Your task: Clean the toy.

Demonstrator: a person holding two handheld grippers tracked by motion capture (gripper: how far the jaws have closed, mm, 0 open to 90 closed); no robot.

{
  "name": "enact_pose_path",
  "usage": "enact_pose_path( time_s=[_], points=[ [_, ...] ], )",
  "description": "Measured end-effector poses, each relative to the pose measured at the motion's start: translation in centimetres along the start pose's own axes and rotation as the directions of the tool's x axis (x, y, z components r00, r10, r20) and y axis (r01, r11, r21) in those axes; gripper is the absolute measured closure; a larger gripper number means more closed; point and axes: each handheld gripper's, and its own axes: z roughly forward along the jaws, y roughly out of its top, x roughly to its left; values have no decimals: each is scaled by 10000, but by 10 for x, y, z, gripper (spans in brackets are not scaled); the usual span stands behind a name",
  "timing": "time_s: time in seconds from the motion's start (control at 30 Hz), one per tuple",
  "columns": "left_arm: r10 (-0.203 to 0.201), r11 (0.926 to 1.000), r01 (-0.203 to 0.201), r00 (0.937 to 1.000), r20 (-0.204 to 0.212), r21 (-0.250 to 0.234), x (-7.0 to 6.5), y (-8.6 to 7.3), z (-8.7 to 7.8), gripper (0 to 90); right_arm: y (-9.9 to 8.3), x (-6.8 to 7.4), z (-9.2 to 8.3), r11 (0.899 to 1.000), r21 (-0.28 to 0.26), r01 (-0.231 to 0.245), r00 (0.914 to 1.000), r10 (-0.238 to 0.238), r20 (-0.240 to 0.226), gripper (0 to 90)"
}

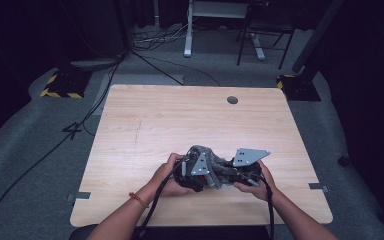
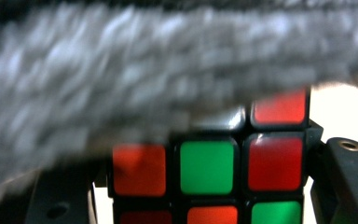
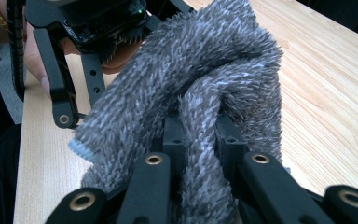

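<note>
Near edge of table, centre. Left gripper clamped on a puzzle cube, whose top is hidden under a blurred grey fuzzy cloth. Right gripper pinches a fold of that cloth, which covers its jaw tips.

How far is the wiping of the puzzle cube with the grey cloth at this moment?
Done: the left gripper is shut on the puzzle cube, and the right gripper is shut on the grey cloth. In hand: the cloth lies over the cube's top. Left: the red, green and orange squares below remain uncovered.
</note>
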Motion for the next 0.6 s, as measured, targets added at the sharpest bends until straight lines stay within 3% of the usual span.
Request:
enact_pose_path(
  time_s=[0.2, 0.27, 0.43, 0.5, 0.6],
  points=[
    [-59, 9985, 71, 9997, 218, -549, 2, 0, -11, 335, -9, -9, 1, 9981, 612, -17, 9992, -8, 406, 786],
    [-104, 9975, 117, 9998, 187, -697, 3, 0, -13, 335, -16, -15, 2, 9970, 710, -316, 9991, 295, 312, 787],
    [-197, 9906, 251, 9990, 410, -1346, 4, 2, -20, 335, -25, -20, 7, 9931, 1062, -505, 9985, 477, 280, 787],
    [-98, 9907, 151, 9991, 401, -1354, 3, 3, -19, 335, -26, -20, 8, 9941, 824, -711, 9973, 724, -124, 787],
    [-47, 9889, 113, 9990, 447, -1481, 4, 2, -21, 335, -20, -15, 6, 9965, 692, -462, 9988, 472, -133, 788]
  ],
)
